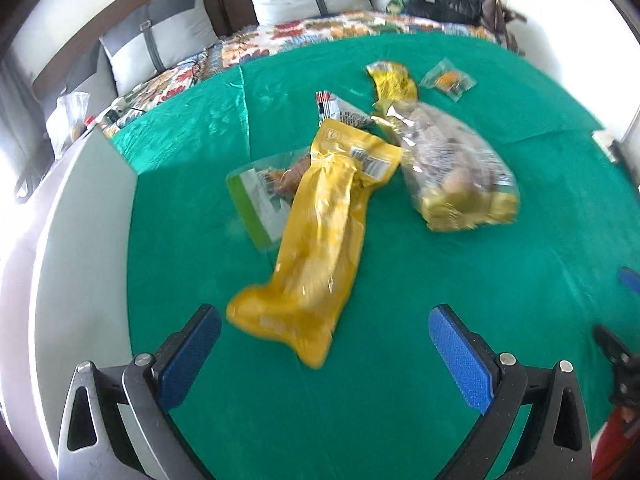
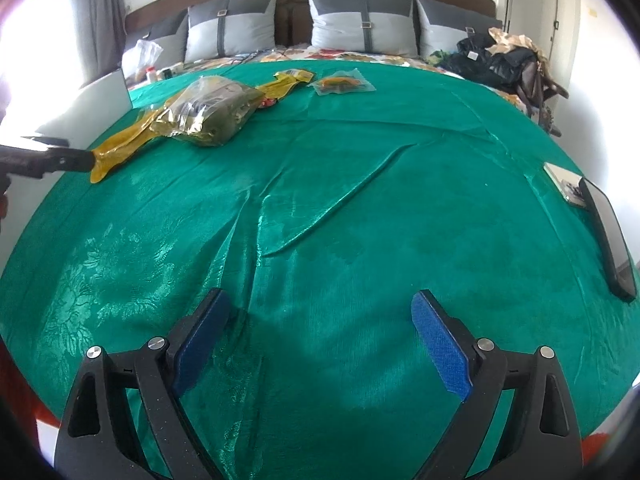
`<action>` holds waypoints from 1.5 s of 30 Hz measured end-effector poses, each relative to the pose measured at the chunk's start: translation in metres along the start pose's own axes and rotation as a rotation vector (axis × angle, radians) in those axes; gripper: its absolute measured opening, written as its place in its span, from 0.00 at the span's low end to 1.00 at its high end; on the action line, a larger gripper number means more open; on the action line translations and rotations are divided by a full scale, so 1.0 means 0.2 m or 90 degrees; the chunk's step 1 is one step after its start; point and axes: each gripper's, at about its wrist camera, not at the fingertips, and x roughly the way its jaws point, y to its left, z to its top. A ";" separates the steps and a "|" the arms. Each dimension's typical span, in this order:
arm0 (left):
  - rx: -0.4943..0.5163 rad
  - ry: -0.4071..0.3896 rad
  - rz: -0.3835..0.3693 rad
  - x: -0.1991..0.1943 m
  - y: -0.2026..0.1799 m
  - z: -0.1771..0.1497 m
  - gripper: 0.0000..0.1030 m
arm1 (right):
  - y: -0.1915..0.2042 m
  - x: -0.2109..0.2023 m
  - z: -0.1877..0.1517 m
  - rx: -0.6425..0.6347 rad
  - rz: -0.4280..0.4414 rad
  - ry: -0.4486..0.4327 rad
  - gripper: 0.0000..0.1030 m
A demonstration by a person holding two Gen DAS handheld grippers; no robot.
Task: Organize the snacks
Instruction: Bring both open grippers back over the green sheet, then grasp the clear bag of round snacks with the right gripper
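Snack packs lie on a green cloth (image 1: pixel 440 300) spread over the bed. A long yellow packet (image 1: pixel 316 240) lies just ahead of my open, empty left gripper (image 1: pixel 324 320); it also shows in the right wrist view (image 2: pixel 120 148). Under it lies a clear pack with a green label (image 1: pixel 260 200). To the right sits a clear bag of snacks with a yellow base (image 1: pixel 452 168), also in the right wrist view (image 2: pixel 208 112). Farther back lie a yellow pouch (image 1: pixel 392 80), a dark packet (image 1: pixel 340 110) and a small clear packet with orange content (image 1: pixel 450 80). My right gripper (image 2: pixel 320 320) is open and empty over bare cloth.
A white box wall (image 1: pixel 80 260) stands at the left edge of the cloth. Grey pillows (image 2: pixel 360 20) line the headboard. Dark clothes (image 2: pixel 500 60) are piled at the far right. A dark tablet-like slab (image 2: pixel 608 236) and a small book (image 2: pixel 564 184) lie at the right edge.
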 end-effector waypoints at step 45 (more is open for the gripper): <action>-0.201 -0.090 0.025 -0.12 0.06 -0.64 1.00 | 0.00 0.00 -0.04 -0.004 -0.003 -0.031 0.94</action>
